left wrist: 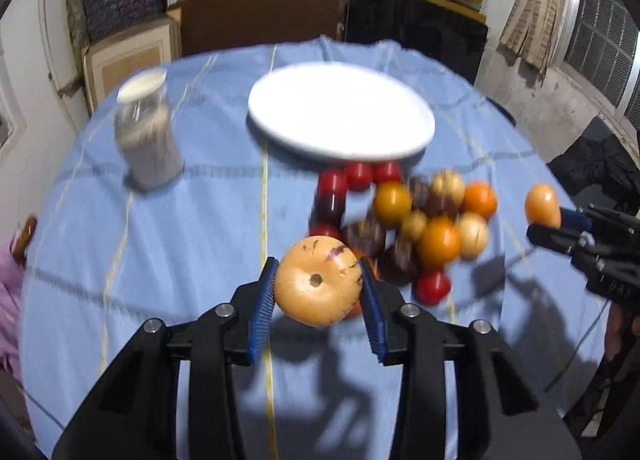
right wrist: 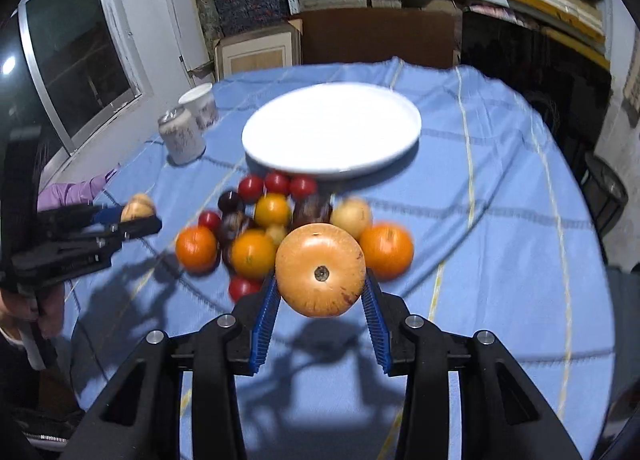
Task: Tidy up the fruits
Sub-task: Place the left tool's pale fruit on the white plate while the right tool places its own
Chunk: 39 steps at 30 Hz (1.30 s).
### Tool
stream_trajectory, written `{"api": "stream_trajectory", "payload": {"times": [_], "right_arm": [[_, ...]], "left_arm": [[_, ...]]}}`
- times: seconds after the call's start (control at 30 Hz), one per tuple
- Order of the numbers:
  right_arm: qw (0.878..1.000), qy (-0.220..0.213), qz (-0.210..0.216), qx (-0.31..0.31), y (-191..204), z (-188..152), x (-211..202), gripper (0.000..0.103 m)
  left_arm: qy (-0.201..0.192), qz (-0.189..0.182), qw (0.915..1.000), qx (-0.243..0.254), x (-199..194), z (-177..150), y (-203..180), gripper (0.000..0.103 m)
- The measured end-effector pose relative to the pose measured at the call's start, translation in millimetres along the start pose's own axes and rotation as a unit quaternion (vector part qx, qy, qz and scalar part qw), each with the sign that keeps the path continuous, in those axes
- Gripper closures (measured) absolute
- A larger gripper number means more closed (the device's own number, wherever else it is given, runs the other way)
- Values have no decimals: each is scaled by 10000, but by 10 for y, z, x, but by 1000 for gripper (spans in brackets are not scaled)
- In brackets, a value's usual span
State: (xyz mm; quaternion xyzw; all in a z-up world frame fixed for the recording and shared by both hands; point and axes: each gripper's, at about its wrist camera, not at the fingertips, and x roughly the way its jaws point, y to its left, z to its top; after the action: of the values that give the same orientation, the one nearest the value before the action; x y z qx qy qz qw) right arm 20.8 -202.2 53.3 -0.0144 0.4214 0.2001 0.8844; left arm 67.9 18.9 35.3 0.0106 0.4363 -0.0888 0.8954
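Note:
My left gripper (left wrist: 318,280) is shut on a tan round fruit (left wrist: 318,286) with purple flecks, held above the blue tablecloth just in front of the fruit pile (left wrist: 404,220). My right gripper (right wrist: 320,284) is shut on a yellow-orange round fruit (right wrist: 320,270), held near the front of the same pile (right wrist: 272,220). The pile holds several red, orange, yellow and dark purple fruits. An empty white plate (left wrist: 416,140) lies right behind it and shows in the right wrist view too (right wrist: 404,144). Each gripper shows in the other's view: right (left wrist: 544,220), left (right wrist: 140,214).
A lidded jar (left wrist: 146,136) stands left of the plate; in the right wrist view a jar (right wrist: 182,136) and a white cup (right wrist: 200,104) stand there. The round table has a blue cloth (left wrist: 180,240). Shelves and boxes line the back wall.

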Motion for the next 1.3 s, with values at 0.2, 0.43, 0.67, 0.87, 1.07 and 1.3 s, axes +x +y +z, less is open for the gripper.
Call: {"api": "stream_trajectory", "payload": {"times": [0.2,0.43,0.67,0.87,1.07,1.3], "right_arm": [[9994,36,-51,-341,-20,634,338,61],[9967,719,-54,-380,-370,1376,1336,61],[9950,985,-105,-95,-695,1679,2094,61],[9978,639,-147,25,-735,1673,1910,52],[9993,227,85,283,-708,1403,1220,37],[9963,29,395,765,-637,617,525,24]], "left_arm": [[-15,208,9993,319,423,838,-176,64],[536,446,9970,333,1450,1602,-66,64],[802,485,9956,21,2125,1909,193,64],[329,568,9977,-150,1867,1956,220,15],[45,253,9997,28,1221,1703,133,15],[-151,15,9997,-211,592,895,169,11]]}}
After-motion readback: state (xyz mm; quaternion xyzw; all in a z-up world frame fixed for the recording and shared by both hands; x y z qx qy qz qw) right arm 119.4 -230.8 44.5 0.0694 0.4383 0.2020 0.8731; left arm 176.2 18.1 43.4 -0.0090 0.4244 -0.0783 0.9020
